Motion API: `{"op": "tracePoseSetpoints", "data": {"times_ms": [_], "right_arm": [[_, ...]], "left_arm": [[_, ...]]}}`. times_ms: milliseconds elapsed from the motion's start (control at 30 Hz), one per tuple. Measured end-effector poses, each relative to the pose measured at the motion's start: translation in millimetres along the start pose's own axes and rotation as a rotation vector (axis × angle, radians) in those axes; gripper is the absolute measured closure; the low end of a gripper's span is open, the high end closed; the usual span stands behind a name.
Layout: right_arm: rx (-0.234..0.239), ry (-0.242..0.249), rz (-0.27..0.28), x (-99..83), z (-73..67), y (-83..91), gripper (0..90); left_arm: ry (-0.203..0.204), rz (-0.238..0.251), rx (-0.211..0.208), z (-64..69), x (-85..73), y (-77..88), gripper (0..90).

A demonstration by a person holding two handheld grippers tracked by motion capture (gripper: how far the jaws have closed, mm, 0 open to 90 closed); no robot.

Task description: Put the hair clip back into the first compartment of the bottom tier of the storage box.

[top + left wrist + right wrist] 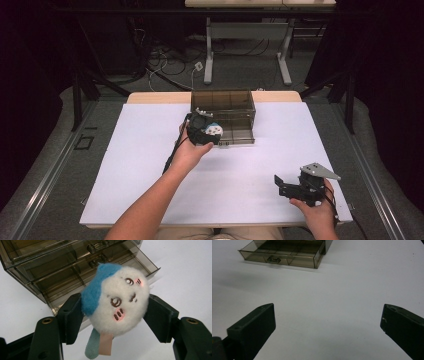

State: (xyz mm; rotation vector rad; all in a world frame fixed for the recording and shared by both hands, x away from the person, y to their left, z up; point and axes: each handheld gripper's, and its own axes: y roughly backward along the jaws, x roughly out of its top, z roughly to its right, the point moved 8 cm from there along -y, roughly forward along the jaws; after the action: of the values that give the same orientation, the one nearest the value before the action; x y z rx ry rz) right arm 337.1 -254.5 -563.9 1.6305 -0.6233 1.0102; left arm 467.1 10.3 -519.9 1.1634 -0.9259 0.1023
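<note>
In the left gripper view, the left gripper [115,315] is clamped on a small round plush toy [117,300], white with a blue patch on its upper left and a stitched face with pink cheeks. The toy sits in the centre of the frame, squarely between the two black fingers [72,317], whose pads press into its left and right flanks; a pale blue-green and pink tab hangs from its underside toward the bottom edge. Behind it, in the upper half of the frame, stands a smoky transparent drawer box [50,270] with its lowest drawer pulled out. In the high view the left gripper [204,131] and the toy [214,130] appear just left of centre, directly in front of the drawer box [223,102] and over the left end of the open drawer [240,135]. The right gripper [281,184] is at the lower right of the white table [150,165], well apart from the box, its jaws spread wide with nothing between them.
</note>
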Motion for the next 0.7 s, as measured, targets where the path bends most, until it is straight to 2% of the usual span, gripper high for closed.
{"op": "tracePoseSetpoints", "data": {"times_ms": [133, 200, 700], "right_arm": [[0.003, 0.001, 0.001, 0.1, -0.3, -0.1, 0.0], [0.001, 0.000, -0.001, -0.1, 0.0, -0.1, 0.0], [0.003, 0.003, -0.003, -0.4, -0.3, -0.2, 0.0]], "left_arm": [[0.005, -0.005, 0.006, -3.7, 0.1, -3.2, 35.4], [-0.004, -0.018, 0.010, -5.9, -0.7, -4.1, 35.4], [-0.002, -0.026, 0.036, -14.4, -1.1, -13.5, 35.3]]}}
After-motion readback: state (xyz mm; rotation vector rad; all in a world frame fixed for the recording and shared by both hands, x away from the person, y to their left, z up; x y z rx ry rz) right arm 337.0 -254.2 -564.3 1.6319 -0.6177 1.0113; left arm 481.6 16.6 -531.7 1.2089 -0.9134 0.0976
